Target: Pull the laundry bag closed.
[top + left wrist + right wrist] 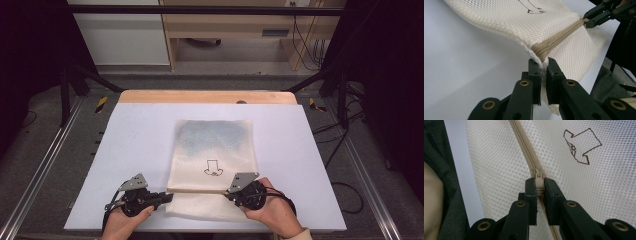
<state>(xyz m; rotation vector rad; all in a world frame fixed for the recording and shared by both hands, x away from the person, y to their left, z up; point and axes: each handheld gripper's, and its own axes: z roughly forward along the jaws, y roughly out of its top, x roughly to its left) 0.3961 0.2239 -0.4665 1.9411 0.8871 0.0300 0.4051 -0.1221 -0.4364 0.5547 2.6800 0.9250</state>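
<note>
While mesh bag lies flat near worktop's front edge, left claw pinches bag's zipper-end corner as anchor; right claw clamps zipper pull, probably to slide along taut zipper.

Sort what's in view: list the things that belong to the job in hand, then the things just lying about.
In the job:
- mesh bag, its near edge lifted
- its beige zipper
- zipper pull, pinched by the right gripper
- left gripper, clamped on the bag's zipper end

Just lying about:
- white table mat
- wooden furniture beyond the table
- cables on the floor
</note>
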